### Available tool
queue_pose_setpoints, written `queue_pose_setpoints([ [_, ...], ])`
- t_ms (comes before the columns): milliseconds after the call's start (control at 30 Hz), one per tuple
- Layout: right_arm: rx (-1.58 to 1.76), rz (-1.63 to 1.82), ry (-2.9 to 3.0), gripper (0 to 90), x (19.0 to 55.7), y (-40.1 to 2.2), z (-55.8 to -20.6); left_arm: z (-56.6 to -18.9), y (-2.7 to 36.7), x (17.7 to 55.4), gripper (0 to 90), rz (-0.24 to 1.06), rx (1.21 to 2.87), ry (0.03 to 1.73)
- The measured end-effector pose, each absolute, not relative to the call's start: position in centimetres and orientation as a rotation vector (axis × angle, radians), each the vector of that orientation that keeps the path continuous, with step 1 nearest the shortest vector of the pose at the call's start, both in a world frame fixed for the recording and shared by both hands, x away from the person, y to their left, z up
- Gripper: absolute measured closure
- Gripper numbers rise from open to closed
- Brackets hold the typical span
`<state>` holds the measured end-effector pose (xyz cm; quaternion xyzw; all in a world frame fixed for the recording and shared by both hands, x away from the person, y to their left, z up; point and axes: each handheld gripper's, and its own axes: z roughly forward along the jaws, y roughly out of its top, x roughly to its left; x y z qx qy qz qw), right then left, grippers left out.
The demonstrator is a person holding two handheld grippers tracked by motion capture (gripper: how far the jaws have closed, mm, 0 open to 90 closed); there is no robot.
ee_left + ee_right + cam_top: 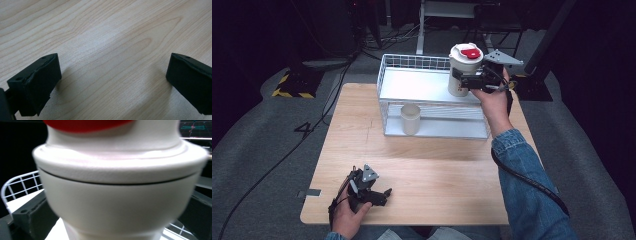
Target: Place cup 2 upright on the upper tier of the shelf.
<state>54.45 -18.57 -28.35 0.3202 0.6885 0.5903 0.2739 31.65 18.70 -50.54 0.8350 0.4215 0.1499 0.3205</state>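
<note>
We see the right tool clamped around the white lidded cup, held at the two o'clock corner of the wire rack, at its upper shelf. The left tool rests at seven o'clock on the tabletop, jaws wide and empty. A smaller cup stands on the lower shelf. We judge the risk to be tipping: a tilted release near the rim could topple the top-heavy cup.

Bright overhead light falls on the worktop amid dark surroundings, while the close cup looks blurred.
</note>
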Motion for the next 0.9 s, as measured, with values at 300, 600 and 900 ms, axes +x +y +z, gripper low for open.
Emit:
queue_pose_setpoints([
  [300, 0.863, 1.568, 1.887, 0.0, 53.1, -20.3, -27.8, -50.5, 18.7, 31.8, 0.3, 0.399, 2.199, 1.093],
  [600, 0.856, 1.599, 1.918, 0.0, 50.7, -22.0, -27.3, -50.5, 18.9, 31.7, 0.6, 0.384, 2.203, 1.089],
  [900, 0.804, 1.612, 1.977, 0.0, 47.9, -23.3, -27.4, -50.5, 19.8, 31.6, 0.5, 0.394, 2.197, 1.103],
])
